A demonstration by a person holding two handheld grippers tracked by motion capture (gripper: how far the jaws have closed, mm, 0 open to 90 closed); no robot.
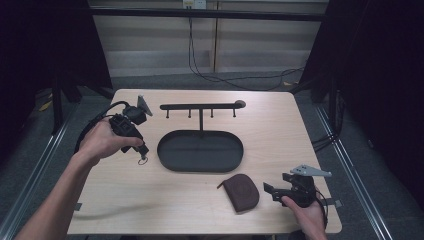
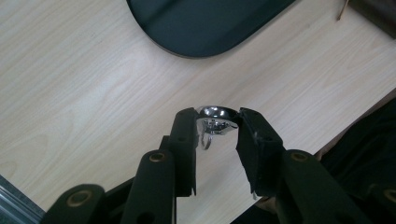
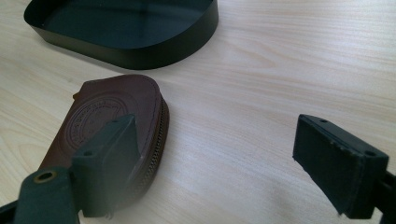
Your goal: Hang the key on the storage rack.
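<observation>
Left tool [image 2: 217, 128] clamped and raised; right tool [image 3: 233, 158] gapes wide.

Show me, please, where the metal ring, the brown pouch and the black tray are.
metal ring [image 2: 215, 117], left gripper view, on its shiny rim between the fingers.
brown pouch [image 3: 105, 109], right gripper view, on its stamped face.
black tray [image 1: 200, 167], high view, on its near rim.

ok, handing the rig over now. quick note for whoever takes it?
Left gripper: shut on a small chrome ring piece, held up off the table, left of the black oval tray.
Right gripper: jaws open, nothing in them, beside the brown leather zip pouch.
Hook rack behind the tray: its pegs look bare.
Done: the ring piece is picked up.
Left: probably hang it on the rack or set it in the tray; the pouch is untouched.
</observation>
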